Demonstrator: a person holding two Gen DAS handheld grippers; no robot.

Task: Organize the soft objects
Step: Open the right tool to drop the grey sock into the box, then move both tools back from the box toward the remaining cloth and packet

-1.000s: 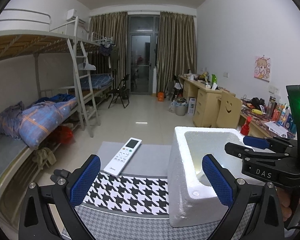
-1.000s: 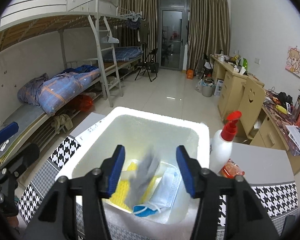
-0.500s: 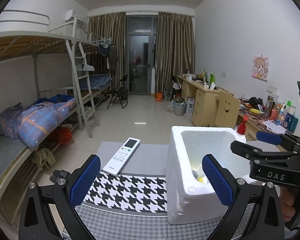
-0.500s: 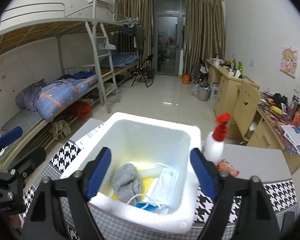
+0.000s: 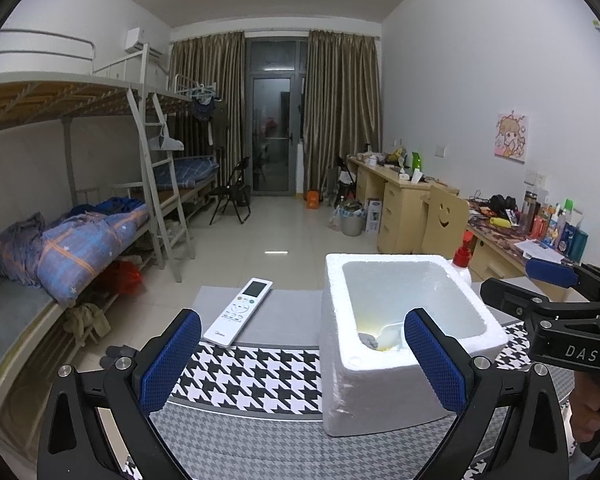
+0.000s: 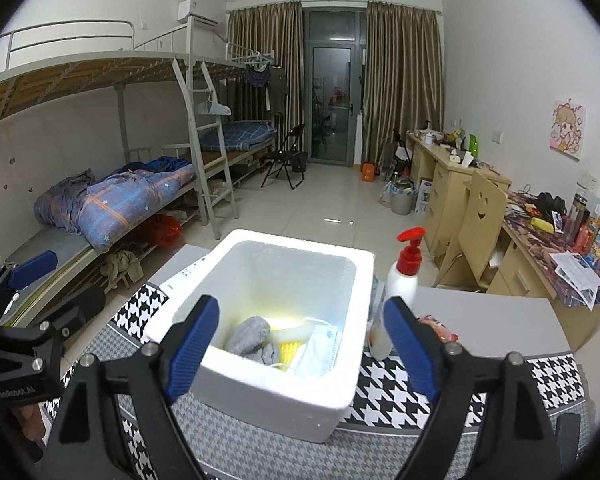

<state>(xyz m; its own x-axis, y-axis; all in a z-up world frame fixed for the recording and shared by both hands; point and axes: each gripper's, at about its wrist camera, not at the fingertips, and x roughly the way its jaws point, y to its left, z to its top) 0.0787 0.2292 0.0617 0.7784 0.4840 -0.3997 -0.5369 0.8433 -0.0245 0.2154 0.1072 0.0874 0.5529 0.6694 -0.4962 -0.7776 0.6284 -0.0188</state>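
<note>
Your right gripper (image 6: 300, 348) is spread wide and holds nothing, hanging above the near rim of the white foam box (image 6: 236, 376), so it is the hand nearer to the soft things. They lie inside the box, below and just beyond your fingertips: a grey sock (image 6: 252, 338) bundled to the left, a face mask (image 6: 318, 350) leaning at the right, and something yellow (image 6: 290, 348) between and beneath them. The sock's long axis runs roughly from near-right to far-left, across your line of reach.

Your left gripper (image 5: 300, 364) is also spread and empty, well to the left of the box, with its right finger in front of the box's near left corner; from there you see only a sliver of the sock (image 5: 367, 339) over the rim.

Judging from this, the soft items on show are already gathered in the box. The pump bottle (image 6: 398, 296) just right of the box, the red packet (image 6: 436, 326) beside it and the remote (image 5: 238, 310) on the cloth at far left look like hard things you would leave. If anything soft remains on the table, these views do not show it
</note>
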